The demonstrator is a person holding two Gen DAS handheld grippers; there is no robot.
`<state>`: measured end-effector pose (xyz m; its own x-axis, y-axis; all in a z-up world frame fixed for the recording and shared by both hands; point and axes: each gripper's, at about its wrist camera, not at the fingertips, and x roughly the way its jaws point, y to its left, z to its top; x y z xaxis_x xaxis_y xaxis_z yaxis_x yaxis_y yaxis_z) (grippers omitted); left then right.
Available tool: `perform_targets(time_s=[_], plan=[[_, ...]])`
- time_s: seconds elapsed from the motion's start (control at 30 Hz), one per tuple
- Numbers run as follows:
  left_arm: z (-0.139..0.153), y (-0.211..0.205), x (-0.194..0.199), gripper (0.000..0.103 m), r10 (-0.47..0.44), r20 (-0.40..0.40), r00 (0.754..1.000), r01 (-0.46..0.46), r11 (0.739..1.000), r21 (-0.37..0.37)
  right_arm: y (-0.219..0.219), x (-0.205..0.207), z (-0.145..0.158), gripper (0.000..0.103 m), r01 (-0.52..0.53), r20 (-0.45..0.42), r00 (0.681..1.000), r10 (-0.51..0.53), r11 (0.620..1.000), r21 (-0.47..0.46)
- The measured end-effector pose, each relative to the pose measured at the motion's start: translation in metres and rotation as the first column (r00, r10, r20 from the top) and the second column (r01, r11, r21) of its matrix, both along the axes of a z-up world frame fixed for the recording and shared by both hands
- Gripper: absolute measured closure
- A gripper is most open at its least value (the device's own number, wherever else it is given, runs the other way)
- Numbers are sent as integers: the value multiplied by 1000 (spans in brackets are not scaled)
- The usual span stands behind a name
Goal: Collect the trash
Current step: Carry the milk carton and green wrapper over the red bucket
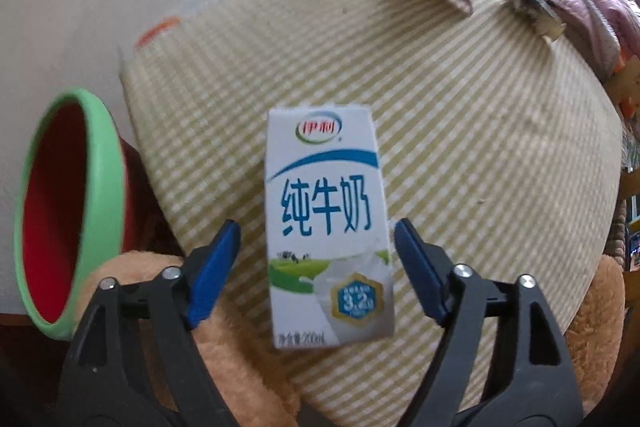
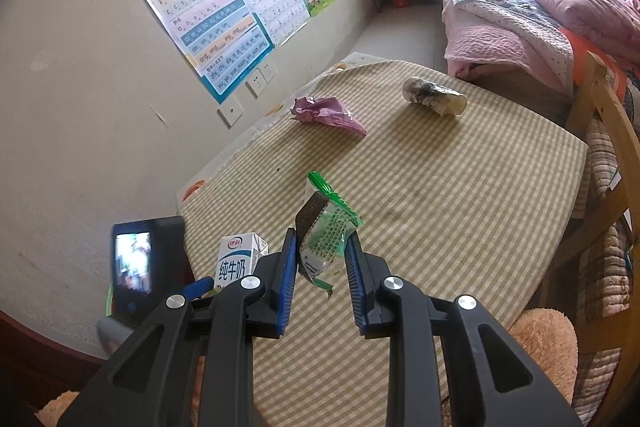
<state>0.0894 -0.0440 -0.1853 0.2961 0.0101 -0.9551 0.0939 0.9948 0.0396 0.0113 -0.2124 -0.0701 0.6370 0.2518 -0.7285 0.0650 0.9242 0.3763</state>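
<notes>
A white and blue milk carton stands on the checked tablecloth. My left gripper is open with its blue fingers on either side of the carton, not touching it. The carton also shows in the right wrist view. My right gripper is shut on a green and clear snack wrapper and holds it above the table. A crumpled purple wrapper and a paper cup on its side lie at the far end.
A red bin with a green rim sits left of the table. A plush brown cushion lies at the near edge. A wooden chair and a bed are to the right. Posters hang on the wall.
</notes>
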Motion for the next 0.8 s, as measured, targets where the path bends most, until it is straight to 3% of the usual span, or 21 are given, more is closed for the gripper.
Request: perform_targets(time_s=[0.1,0.13,0.17,0.33,0.43,0.63,0.8], plan=[[-5,3,3,28,12,-9,1000,-12,1000,-19,1,0,1,80,-3,1,1000,3,1000,-6],[-4,4,3,35,11,-4,1000,-11,999,-32,1,-1,1,80,-2,0,1000,2,1000,-6],[-3,4,2,53,7,-4,1000,-7,999,-42,1,-1,1,80,0,0,1000,0,1000,-6],[21,22,-8,54,43,59,997,-35,992,-124,4,-1,2,80,-7,-3,1000,7,1000,-8],[54,34,-17,54,64,145,987,-43,988,-146,10,0,3,80,-22,-3,1000,22,1000,-9],[122,74,-23,54,123,318,940,-67,981,-181,38,6,6,80,-90,-4,996,90,996,-23],[142,103,-30,54,161,382,910,-107,982,-158,70,11,12,80,-169,7,986,170,985,-37]])
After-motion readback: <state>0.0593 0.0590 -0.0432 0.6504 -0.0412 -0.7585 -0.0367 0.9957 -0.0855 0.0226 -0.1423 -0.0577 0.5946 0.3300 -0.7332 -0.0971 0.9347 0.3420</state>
